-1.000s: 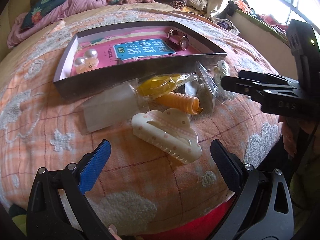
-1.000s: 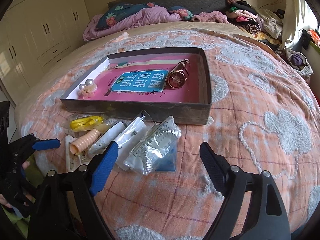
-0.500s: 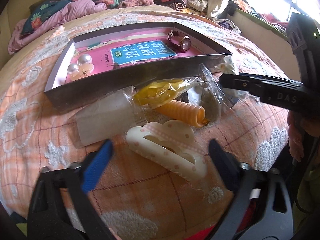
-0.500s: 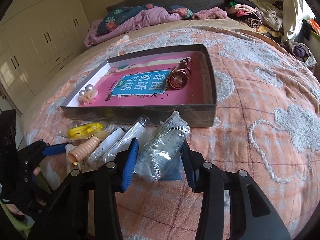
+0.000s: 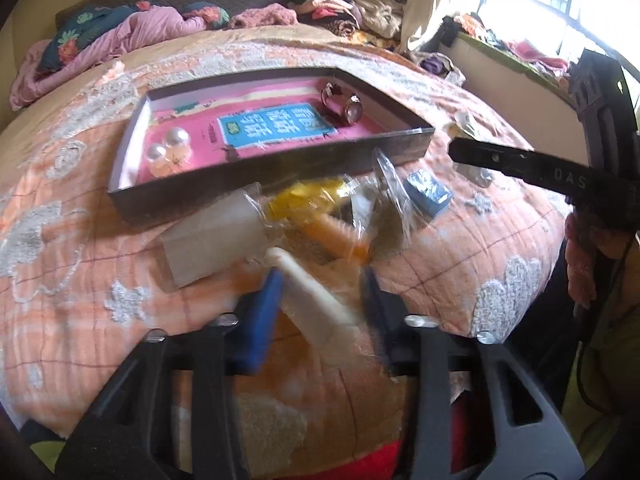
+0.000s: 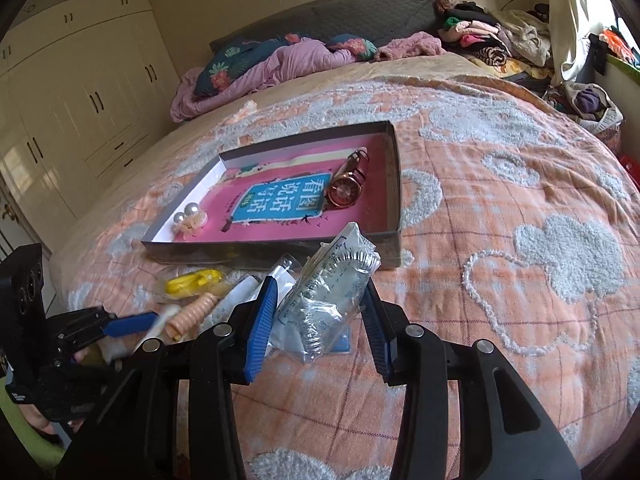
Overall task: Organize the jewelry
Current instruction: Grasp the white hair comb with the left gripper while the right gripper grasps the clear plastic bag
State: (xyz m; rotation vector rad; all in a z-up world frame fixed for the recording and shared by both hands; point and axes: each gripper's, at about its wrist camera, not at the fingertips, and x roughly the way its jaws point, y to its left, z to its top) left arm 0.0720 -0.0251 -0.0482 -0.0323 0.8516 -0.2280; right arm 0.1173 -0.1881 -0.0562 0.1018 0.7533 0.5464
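left gripper closing around blurred cream plastic hair claw, contact unclear; right gripper clamps crinkled clear plastic packet, contents indistinct.

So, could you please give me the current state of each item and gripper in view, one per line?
Left gripper: fingers closing, cream hair claw between them.
Cream hair claw: tilted, blurred, between the left fingers.
Right gripper: shut on the clear packet.
Clear packet: gripped, top sticking up.
Box: open, on the blanket.
Watch: lying inside the box.
Pearl earrings: lying inside the box.
Yellow clip: bagged, outside the box.
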